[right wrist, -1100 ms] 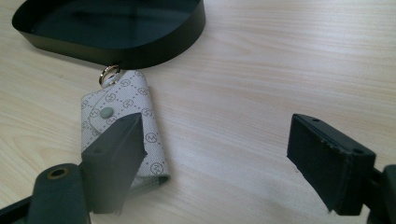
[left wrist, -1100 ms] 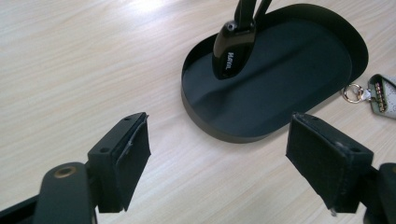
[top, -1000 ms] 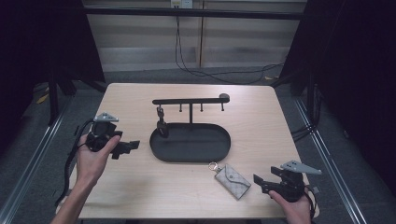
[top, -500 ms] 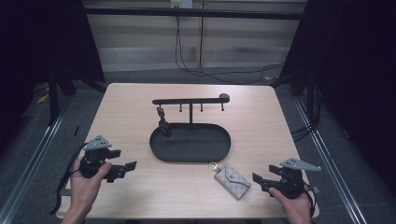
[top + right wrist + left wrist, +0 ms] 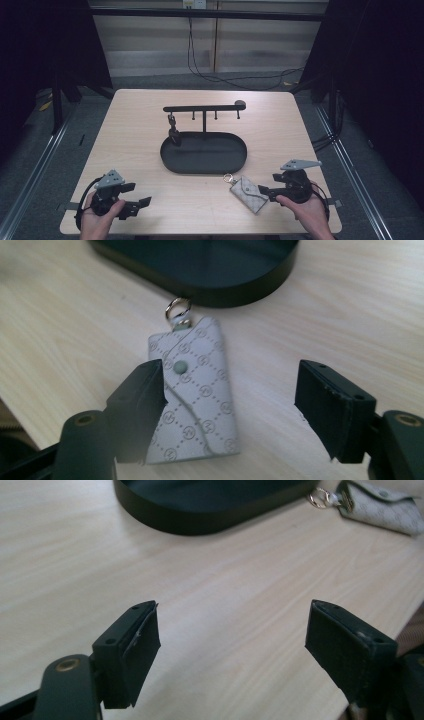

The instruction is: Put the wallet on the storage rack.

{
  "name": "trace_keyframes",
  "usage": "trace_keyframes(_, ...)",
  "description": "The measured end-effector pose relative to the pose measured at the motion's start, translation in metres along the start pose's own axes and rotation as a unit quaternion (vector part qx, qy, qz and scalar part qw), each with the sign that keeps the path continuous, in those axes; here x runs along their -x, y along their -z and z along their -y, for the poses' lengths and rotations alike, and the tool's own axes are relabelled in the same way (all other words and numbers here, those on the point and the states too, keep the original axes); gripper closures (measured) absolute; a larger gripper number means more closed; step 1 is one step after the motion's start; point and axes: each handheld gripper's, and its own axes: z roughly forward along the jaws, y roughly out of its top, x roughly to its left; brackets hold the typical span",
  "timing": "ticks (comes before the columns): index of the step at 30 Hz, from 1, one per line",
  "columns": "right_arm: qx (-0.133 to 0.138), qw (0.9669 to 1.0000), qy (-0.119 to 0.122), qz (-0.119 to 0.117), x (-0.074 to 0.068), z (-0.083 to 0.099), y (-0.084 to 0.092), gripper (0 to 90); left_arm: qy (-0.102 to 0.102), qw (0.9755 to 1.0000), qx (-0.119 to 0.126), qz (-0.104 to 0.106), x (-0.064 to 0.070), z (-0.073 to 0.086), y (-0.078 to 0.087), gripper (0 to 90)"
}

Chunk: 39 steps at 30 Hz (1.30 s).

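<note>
One grey monogram-patterned key pouch with snap, ring, flat on table.

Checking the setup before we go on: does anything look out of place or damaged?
Only the grey patterned key pouch: it lies askew on the wooden table beside the black oval tray, not hanging from the rack's hooks. No damage shows.
</note>
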Motion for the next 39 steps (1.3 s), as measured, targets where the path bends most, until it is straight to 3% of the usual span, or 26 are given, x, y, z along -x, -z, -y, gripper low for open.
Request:
trace_keyframes(4, -0.043, 0.9989, 0.015, -0.011, -0.007, -0.006, -0.012, 29.4, -0.008, 1.0, 0.004, 0.001, 0.005, 0.004, 0.001, 21.0)
trace_keyframes(13, -0.086, 0.9958, 0.024, -0.024, -0.011, -0.024, -0.019, 27.8, -0.007, 0.9999, -0.008, 0.011, 0.005, 0.009, -0.004, 20.9)
trace_keyframes(20, -0.127, 0.9904, 0.043, -0.033, -0.014, -0.034, -0.024, 25.8, -0.016, 0.9996, -0.019, 0.011, 0.008, 0.009, -0.007, 20.9)
trace_keyframes(28, -0.194, 0.9791, 0.044, -0.045, -0.015, -0.038, -0.046, 26.2, -0.018, 0.9995, -0.024, 0.014, 0.007, 0.009, -0.008, 21.0)
trace_keyframes(35, -0.223, 0.973, 0.045, -0.039, -0.014, -0.044, -0.056, 26.2, -0.017, 0.9995, -0.022, 0.014, 0.006, 0.009, -0.008, 20.9)
trace_keyframes(39, -0.244, 0.9677, 0.049, -0.039, -0.018, -0.046, -0.063, 26.1, -0.018, 0.9996, -0.02, 0.011, 0.006, 0.009, -0.007, 21.0)
